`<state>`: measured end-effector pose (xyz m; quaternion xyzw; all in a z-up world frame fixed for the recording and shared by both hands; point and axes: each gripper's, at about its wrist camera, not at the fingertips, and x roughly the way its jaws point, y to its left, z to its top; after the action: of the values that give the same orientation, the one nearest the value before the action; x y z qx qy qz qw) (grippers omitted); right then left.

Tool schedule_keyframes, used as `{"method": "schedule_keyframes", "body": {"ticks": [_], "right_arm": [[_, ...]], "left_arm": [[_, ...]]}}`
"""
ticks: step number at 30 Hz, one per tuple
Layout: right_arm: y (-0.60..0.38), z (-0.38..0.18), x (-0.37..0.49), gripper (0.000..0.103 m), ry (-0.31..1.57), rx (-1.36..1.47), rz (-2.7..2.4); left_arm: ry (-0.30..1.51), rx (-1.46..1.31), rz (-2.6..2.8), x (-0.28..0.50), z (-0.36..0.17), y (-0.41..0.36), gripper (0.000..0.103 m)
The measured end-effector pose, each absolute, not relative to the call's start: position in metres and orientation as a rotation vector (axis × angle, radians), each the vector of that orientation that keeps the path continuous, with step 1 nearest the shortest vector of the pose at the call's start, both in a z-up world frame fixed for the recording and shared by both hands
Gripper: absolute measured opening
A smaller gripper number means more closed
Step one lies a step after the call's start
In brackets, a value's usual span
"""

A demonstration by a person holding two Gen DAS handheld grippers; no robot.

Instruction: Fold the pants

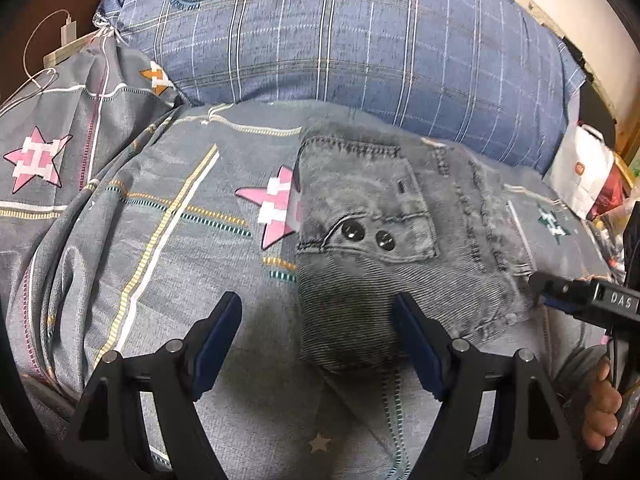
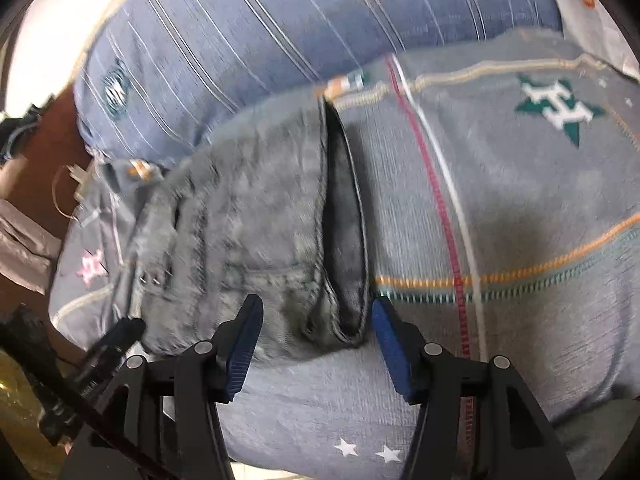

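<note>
The grey denim pants lie folded into a compact bundle on a grey patterned bed sheet, back pocket with two snaps facing up. My left gripper is open and empty, just in front of the bundle's near edge. My right gripper is open and empty, its fingers on either side of the bundle's near corner. In the left wrist view the right gripper's tip sits at the bundle's right edge. The right wrist view is motion-blurred.
A blue plaid pillow lies behind the pants. A white bag and clutter stand at the right. A charger and cable lie at the far left. A pink star print marks the sheet.
</note>
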<state>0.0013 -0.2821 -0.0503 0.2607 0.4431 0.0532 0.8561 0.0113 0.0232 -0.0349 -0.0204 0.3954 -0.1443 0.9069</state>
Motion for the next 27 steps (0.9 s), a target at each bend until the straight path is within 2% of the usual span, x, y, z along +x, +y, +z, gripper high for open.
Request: {"method": "schedule_keyframes", "body": {"ticks": [3,9,13,15,18,21,27], "right_arm": [[-0.279,-0.033,-0.003,0.074,0.861,0.545,0.159],[-0.287,0.006,0.024,0.074,0.811,0.597,0.166],[-0.297,0.019,0.067,0.074,0.770,0.637,0.159],[-0.298,0.010,0.083,0.074,0.783,0.607,0.120],[-0.302,-0.031,0.093,0.074,0.843,0.623,0.100],[-0.303,-0.059,0.107,0.063,0.970,0.600,0.117],[-0.298,-0.055,0.119,0.062,0.958,0.591,0.152]], "left_arm": [[0.790,-0.052,-0.302,0.010,-0.026,0.025,0.077],[0.732,-0.050,-0.296,0.032,0.018,0.024,0.078],[0.749,-0.067,-0.307,0.081,0.039,0.018,0.080],[0.773,-0.075,-0.304,0.107,0.029,0.015,0.081],[0.869,-0.123,-0.293,0.129,-0.008,0.018,0.081],[0.991,-0.194,-0.262,0.138,-0.045,0.025,0.081],[0.945,-0.162,-0.344,0.140,-0.030,0.010,0.081]]}}
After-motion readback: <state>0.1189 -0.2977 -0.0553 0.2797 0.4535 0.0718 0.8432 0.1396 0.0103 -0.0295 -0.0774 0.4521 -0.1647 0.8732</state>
